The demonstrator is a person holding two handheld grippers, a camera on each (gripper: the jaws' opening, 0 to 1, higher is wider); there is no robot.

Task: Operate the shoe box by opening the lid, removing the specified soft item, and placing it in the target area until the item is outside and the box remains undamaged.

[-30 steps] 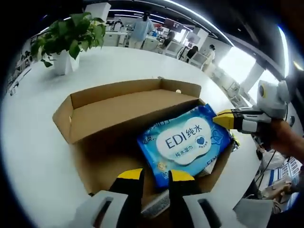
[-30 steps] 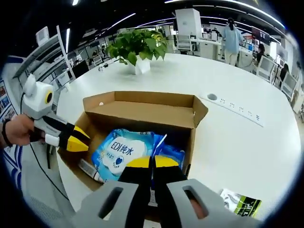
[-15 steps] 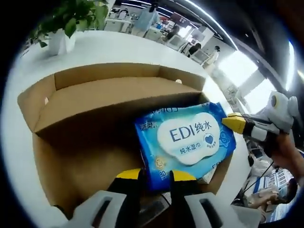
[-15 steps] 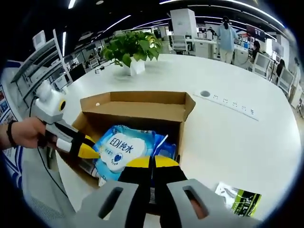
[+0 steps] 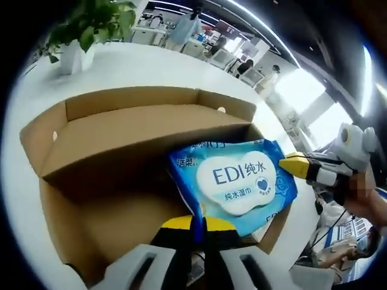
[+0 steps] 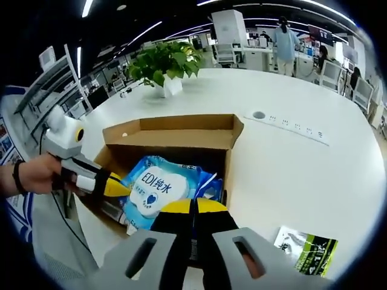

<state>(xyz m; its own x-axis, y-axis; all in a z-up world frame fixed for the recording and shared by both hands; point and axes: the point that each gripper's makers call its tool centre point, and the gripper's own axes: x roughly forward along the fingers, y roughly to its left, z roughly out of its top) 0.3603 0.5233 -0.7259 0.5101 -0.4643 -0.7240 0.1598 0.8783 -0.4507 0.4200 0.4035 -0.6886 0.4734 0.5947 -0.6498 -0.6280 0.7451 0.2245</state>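
White tabletop [image 6: 290,163] spreads under my work, and nearest me both tongs are pinched on the wipes pack [image 5: 239,184]: my left gripper [image 5: 198,225] on its near edge, my right gripper [image 6: 193,206] on the opposite one. It sits tilted inside the open shoe box [image 5: 97,211], so I judge I should lift both ends together and level, clearing the box wall without dragging on the lid flap [image 6: 181,138]. Beyond stands a potted plant [image 6: 164,63].
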